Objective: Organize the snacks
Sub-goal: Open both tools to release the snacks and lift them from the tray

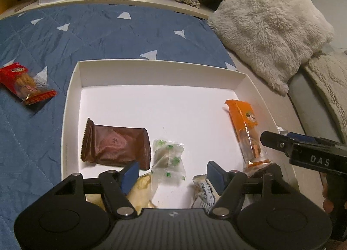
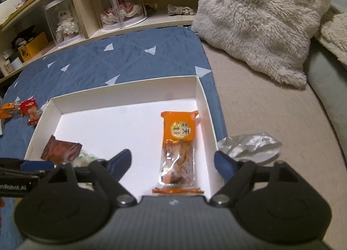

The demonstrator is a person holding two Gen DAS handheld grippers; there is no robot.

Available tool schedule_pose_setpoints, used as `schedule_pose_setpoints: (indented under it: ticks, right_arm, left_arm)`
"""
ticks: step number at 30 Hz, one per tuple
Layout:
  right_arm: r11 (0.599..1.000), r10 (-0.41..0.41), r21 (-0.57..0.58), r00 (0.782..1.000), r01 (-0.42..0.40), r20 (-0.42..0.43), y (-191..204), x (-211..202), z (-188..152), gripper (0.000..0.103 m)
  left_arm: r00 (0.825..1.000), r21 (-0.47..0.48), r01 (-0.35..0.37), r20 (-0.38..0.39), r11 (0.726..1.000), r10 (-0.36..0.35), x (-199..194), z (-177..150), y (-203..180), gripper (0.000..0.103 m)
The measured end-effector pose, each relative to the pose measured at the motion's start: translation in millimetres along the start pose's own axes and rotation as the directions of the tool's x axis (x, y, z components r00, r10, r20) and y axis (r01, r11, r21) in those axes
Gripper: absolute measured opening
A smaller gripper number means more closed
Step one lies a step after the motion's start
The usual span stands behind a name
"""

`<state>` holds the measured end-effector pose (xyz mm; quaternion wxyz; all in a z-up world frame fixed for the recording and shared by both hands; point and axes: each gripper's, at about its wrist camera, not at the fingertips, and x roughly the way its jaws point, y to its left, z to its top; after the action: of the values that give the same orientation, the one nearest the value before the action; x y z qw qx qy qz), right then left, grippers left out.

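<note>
A white open box (image 1: 73,89) lies on a blue quilt. Inside it are a brown packet (image 1: 115,143), clear green-dotted packets (image 1: 169,156), a yellow packet (image 1: 141,189), a white printed packet (image 1: 203,191) and an orange packet (image 1: 245,128). My left gripper (image 1: 172,176) hovers open over the box's near side, holding nothing. In the right wrist view the orange packet (image 2: 177,150) lies flat by the box's right wall (image 2: 203,107). My right gripper (image 2: 173,163) stands open just behind the packet's near end, its fingers spread wider than the packet. A red packet (image 1: 26,85) lies on the quilt, left of the box.
A second orange packet (image 2: 8,110) lies beside the red one (image 2: 30,109) on the quilt (image 2: 130,59). Crumpled silver wrapping (image 2: 249,143) sits just right of the box. A fluffy white cushion (image 1: 271,24) is at the back right. Shelves with clear display cases (image 2: 119,3) stand behind.
</note>
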<state>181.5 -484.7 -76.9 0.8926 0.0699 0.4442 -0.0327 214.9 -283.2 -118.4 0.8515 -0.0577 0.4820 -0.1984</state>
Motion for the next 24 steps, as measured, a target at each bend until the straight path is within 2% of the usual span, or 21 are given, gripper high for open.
schedule_pose_setpoints:
  ticks: [8, 13, 16, 20, 24]
  right_arm:
    - [1.0, 0.003, 0.013, 1.0, -0.004, 0.023, 6.2, -24.7, -6.3, 0.102]
    - [1.0, -0.014, 0.011, 0.999, 0.013, 0.043, 10.1, -40.6, -13.8, 0.102]
    - [1.0, -0.012, 0.018, 0.999, 0.012, 0.039, 10.6, -46.7, -18.3, 0.103]
    - [1.0, -0.02, 0.021, 0.999, 0.019, 0.049, 13.4, -58.1, -24.5, 0.103]
    - [0.999, -0.027, 0.019, 0.998, 0.026, 0.059, 18.2, -71.0, -31.2, 0.103]
  left_arm:
    - [1.0, 0.015, -0.017, 0.011, 1.0, 0.017, -19.6, -4.1, 2.0, 0.079]
    - [0.999, 0.03, -0.028, 0.027, 0.999, 0.027, -32.4, -7.1, 3.7, 0.096]
    - [0.999, 0.04, -0.029, 0.045, 0.999, 0.027, -40.0, -9.4, 5.2, 0.103]
    - [0.997, 0.041, -0.035, 0.073, 0.999, 0.031, -51.3, -12.3, 10.2, 0.103]
    - [0.997, 0.054, -0.04, 0.071, 0.998, 0.036, -60.6, -15.2, 14.3, 0.103]
